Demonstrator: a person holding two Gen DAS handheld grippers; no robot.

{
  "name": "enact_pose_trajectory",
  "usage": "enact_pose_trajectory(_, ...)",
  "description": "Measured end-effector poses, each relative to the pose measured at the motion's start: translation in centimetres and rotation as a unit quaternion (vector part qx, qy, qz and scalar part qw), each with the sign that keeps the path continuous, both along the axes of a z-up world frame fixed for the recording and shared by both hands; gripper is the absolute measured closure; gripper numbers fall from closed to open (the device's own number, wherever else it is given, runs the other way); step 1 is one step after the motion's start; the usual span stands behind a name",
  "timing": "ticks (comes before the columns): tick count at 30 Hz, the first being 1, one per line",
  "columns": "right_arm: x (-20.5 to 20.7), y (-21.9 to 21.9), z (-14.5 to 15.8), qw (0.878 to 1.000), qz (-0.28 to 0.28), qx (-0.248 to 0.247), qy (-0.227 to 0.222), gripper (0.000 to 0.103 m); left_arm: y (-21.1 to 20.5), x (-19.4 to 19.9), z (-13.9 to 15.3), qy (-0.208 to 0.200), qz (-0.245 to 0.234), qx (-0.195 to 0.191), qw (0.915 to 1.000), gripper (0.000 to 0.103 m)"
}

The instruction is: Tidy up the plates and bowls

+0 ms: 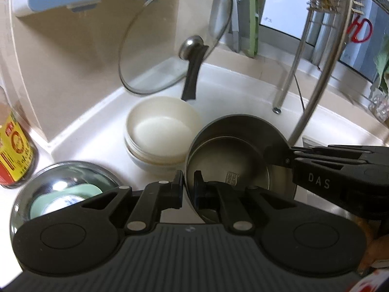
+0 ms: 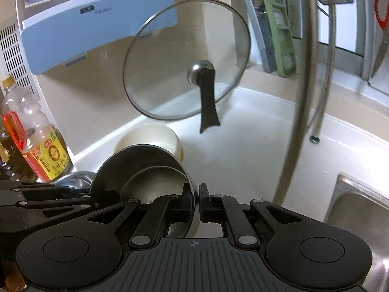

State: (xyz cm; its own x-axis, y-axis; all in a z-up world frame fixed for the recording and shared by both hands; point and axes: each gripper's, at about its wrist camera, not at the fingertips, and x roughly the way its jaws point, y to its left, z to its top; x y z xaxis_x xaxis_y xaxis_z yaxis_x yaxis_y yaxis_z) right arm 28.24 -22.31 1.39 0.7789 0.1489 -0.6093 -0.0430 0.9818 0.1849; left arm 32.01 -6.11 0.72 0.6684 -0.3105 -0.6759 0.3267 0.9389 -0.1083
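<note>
A steel bowl (image 1: 233, 155) is held tilted above the worktop (image 1: 243, 97), its rim pinched by the nearly closed left tool (image 1: 188, 182) and right tool (image 2: 197, 196). It should be levelled, then lowered into the cream bowls (image 1: 161, 131) just left.

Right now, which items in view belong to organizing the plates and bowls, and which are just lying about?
Belongs to the job:
- steel bowl, rim gripped by left gripper and right gripper
- stacked cream bowls
- shiny bowl

Just lying about:
- glass lid
- oil bottle
- green rack
- sink
</note>
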Motion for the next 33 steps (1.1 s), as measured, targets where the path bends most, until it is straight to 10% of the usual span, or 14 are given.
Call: enact_pose_trajectory(33,11.9,1.6,-0.1,0.999,0.022,0.032,0.021,0.097,2.8,9.9,0.3,-0.011,0.040,0.013,0.9990,0.096)
